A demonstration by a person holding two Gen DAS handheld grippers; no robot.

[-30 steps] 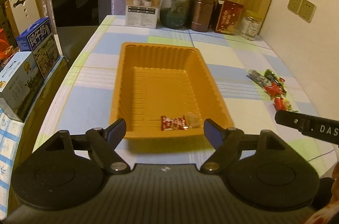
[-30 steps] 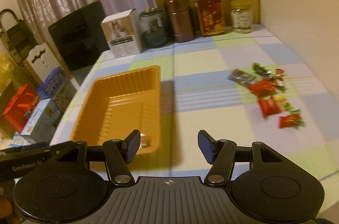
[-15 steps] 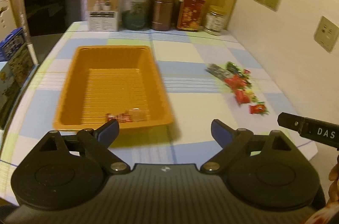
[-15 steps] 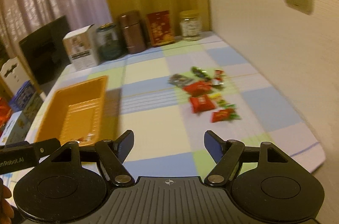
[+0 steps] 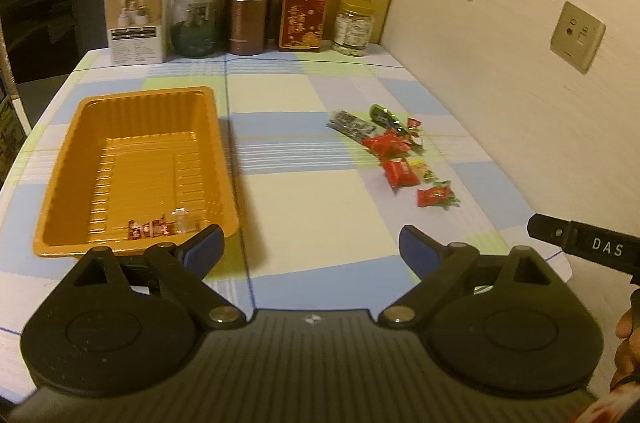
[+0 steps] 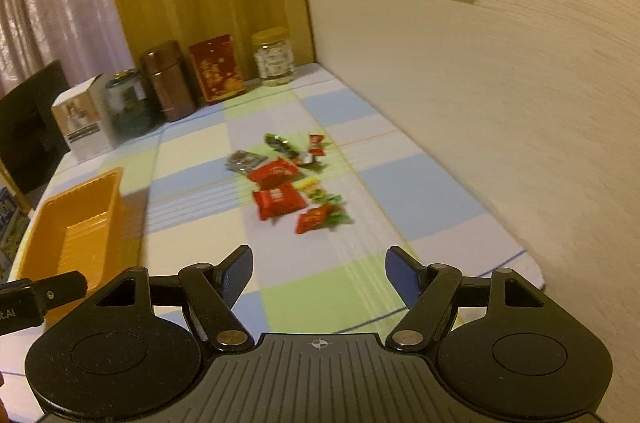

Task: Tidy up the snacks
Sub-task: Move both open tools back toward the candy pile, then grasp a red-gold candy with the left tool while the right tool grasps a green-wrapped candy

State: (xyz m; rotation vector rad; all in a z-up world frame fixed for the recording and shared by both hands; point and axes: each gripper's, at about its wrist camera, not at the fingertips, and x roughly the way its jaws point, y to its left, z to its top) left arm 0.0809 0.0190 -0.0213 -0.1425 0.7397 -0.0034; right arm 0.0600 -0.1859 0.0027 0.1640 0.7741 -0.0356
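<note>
An orange tray (image 5: 80, 127) lies on the left of the checked table, also in the right wrist view (image 6: 108, 191). It holds red wrapped candies (image 5: 149, 229) and a clear wrapper (image 5: 183, 219) at its near end. A pile of snack packets (image 5: 394, 147) lies to the right near the wall, also in the right wrist view (image 6: 280, 183). My left gripper (image 5: 311, 243) is open and empty above the table's near edge, right of the tray. My right gripper (image 6: 319, 273) is open and empty, facing the pile from the near side.
A white box (image 5: 136, 21), a glass jar (image 5: 197, 21), a brown canister (image 5: 248, 17), a red tin (image 5: 304, 19) and a yellow-lidded jar (image 5: 354, 27) line the table's far edge. The wall (image 6: 500, 83) runs along the right side. A dark chair (image 5: 44, 15) stands at far left.
Both grippers have swung to the right, away from the tray and toward the snack pile. Both have stayed open and empty.
</note>
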